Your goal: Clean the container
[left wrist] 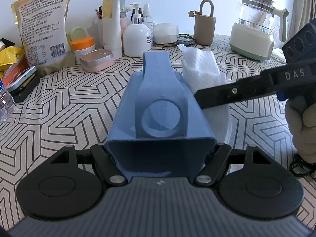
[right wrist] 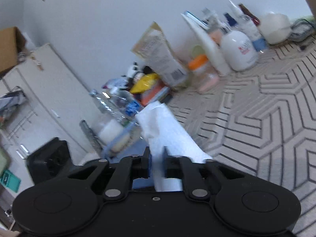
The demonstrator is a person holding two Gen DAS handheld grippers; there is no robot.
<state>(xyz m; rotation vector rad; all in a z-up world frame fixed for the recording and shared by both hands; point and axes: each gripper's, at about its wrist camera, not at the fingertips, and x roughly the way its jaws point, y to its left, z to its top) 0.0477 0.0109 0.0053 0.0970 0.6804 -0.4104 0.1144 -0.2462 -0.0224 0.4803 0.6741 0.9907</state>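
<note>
Left wrist view has the left gripper clamped on a blue container, its two black fingers pressing the container's sides at the near end. The container lies tipped away from the camera, its open mouth towards the lens and its strap handle pointing to the far side of the table. A round ring sits on the upper face. Just to the right of the container, the right gripper reaches in from the right edge, a black finger lying against the container's side, and a white paper towel rises behind that finger, close beside the container. A gloved hand holds this gripper at the right edge.

Right wrist view, blurred, shows the right gripper pinching the paper towel between its narrow jaws, the sheet standing up and forward from them. A strip of blue shows below and left of the towel.

Farther out, along the wall on the patterned cloth, stand a white pump bottle, an orange-lidded jar, a pink case, a tall printed pouch, a tan container with a loop handle and a glass kettle on its pale base
</note>
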